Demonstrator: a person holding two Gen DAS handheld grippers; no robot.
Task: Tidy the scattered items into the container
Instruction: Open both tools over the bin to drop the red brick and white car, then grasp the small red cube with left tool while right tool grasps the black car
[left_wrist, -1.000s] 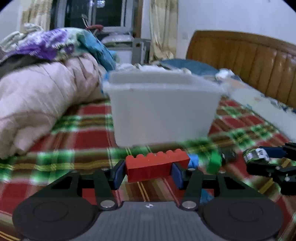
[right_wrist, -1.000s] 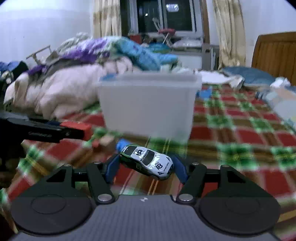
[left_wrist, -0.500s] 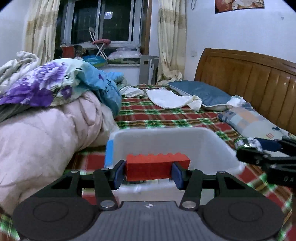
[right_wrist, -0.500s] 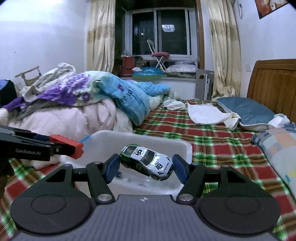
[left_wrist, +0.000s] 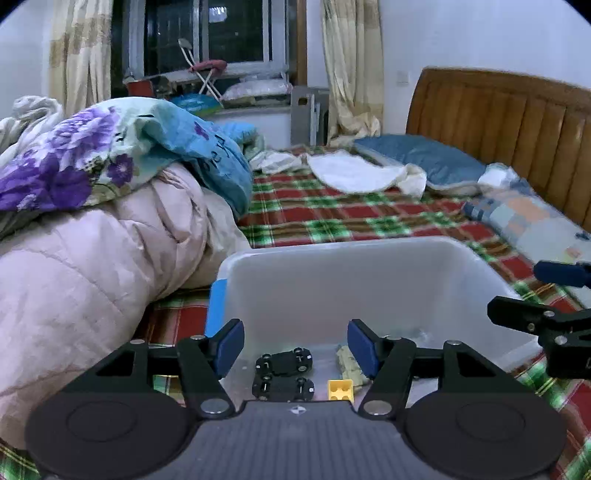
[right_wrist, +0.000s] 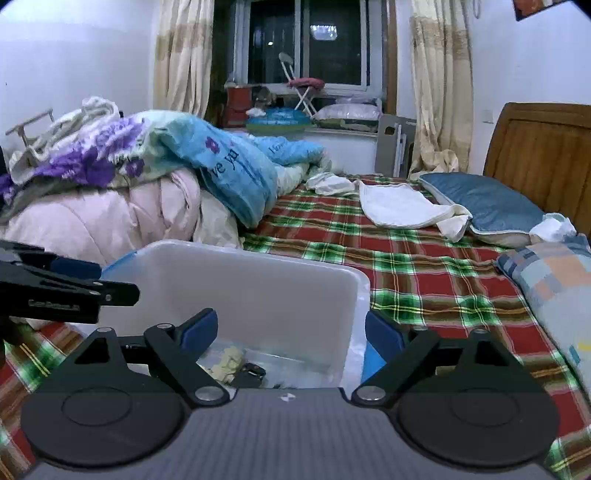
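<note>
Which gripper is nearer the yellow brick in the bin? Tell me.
Left. The left gripper, jaws opening and empty, hangs right above the yellow brick in the bin. The right gripper, also opening and empty, straddles the bin's right wall, farther off.

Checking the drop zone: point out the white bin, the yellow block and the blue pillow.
white bin (left_wrist: 347, 280), left wrist view, bare inner far wall.
yellow block (left_wrist: 340, 390), left wrist view, its front face.
blue pillow (right_wrist: 484, 201), right wrist view, middle of its top.

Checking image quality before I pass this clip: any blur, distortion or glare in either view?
Left wrist view: sharp, no motion blur; fisheye bends the headboard and darkens the corners. Right wrist view: equally sharp; a lamp reflection glares in the dark window; cool, dim indoor light.
</note>
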